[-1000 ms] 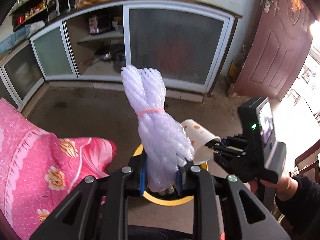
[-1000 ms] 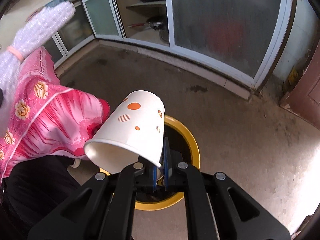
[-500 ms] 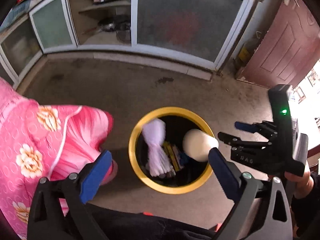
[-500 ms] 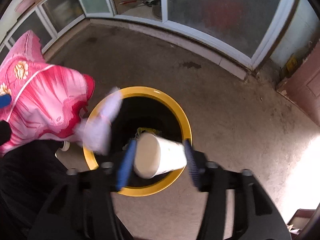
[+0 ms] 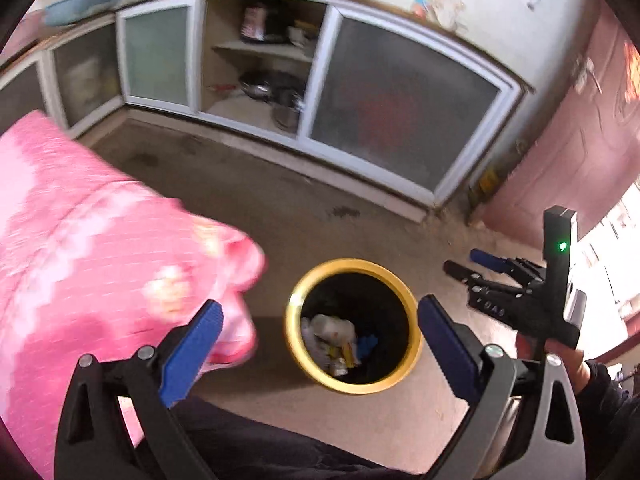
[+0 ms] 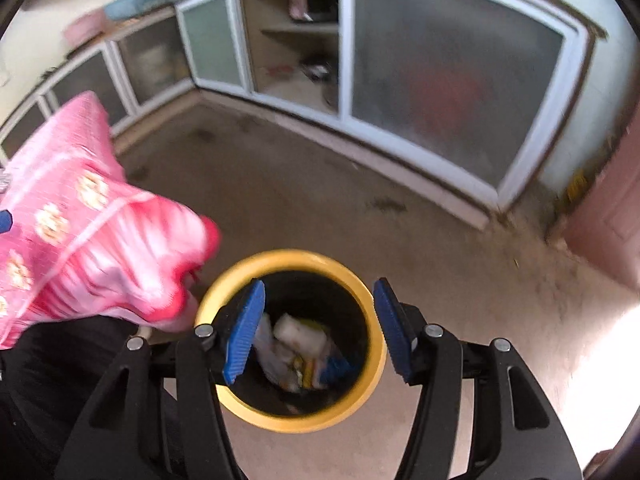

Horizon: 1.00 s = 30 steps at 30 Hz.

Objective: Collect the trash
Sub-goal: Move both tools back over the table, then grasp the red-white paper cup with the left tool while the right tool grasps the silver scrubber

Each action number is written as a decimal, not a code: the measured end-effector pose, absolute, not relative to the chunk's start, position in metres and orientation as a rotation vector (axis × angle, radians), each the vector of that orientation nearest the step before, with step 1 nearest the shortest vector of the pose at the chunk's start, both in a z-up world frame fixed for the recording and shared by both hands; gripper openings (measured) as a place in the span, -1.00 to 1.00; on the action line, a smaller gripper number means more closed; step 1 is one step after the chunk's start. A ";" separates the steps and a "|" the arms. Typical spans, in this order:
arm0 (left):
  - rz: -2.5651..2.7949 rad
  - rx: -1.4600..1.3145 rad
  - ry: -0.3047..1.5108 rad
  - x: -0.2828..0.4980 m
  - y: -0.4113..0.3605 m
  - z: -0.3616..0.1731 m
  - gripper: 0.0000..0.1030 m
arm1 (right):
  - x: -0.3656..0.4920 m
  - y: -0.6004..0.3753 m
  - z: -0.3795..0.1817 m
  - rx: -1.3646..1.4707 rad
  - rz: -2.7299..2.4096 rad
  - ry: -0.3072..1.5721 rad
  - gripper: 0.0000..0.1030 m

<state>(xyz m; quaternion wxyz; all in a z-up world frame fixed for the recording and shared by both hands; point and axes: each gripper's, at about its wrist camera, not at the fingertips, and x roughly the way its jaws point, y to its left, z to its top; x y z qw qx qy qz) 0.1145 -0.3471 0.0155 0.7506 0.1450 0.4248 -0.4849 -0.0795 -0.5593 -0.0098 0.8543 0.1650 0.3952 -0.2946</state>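
Observation:
A black bin with a yellow rim (image 5: 352, 263) stands on the floor and holds the trash. Inside it lies pale trash (image 5: 330, 326), the white foam net and the paper cup among wrappers, blurred. My left gripper (image 5: 320, 302) hangs above the bin, open wide, with nothing between its blue pads. My right gripper (image 6: 320, 282) is open over the bin's rim (image 6: 292, 257) and empty too; the same trash (image 6: 298, 334) shows between its fingers, far below. In the left wrist view the right gripper (image 5: 462, 261) is to the right of the bin, held by a hand.
A pink flowered cloth (image 5: 100, 260) bulges close to the bin's left side (image 6: 80, 240). Low cabinets with frosted sliding doors (image 5: 400, 120) line the far wall. A reddish door (image 5: 580, 140) is at the right. Bare concrete floor (image 6: 440, 260) surrounds the bin.
Both grippers opened: the left let go of the foam net and the right of the paper cup, and both dropped into the bin. Both grippers then drew back from it.

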 end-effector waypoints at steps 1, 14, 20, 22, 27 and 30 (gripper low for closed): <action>-1.035 0.305 0.916 0.119 -0.335 0.021 0.83 | -0.075 -0.556 -0.004 0.337 -0.607 0.820 0.05; -0.546 0.194 0.774 0.202 -0.111 0.080 0.84 | 0.061 -0.457 0.072 0.167 -0.241 0.695 0.06; -0.327 0.207 0.736 0.258 -0.025 0.086 0.84 | 0.157 -0.372 0.101 0.129 0.024 0.651 0.07; -0.283 0.195 0.738 0.276 -0.008 0.084 0.84 | 0.188 -0.346 0.105 0.093 0.071 0.650 0.07; -0.215 0.152 0.771 0.329 0.019 0.070 0.84 | 0.277 -0.282 0.109 0.046 0.196 0.707 0.07; -0.211 0.146 0.794 0.354 0.025 0.060 0.84 | 0.319 -0.249 0.104 -0.008 0.230 0.741 0.07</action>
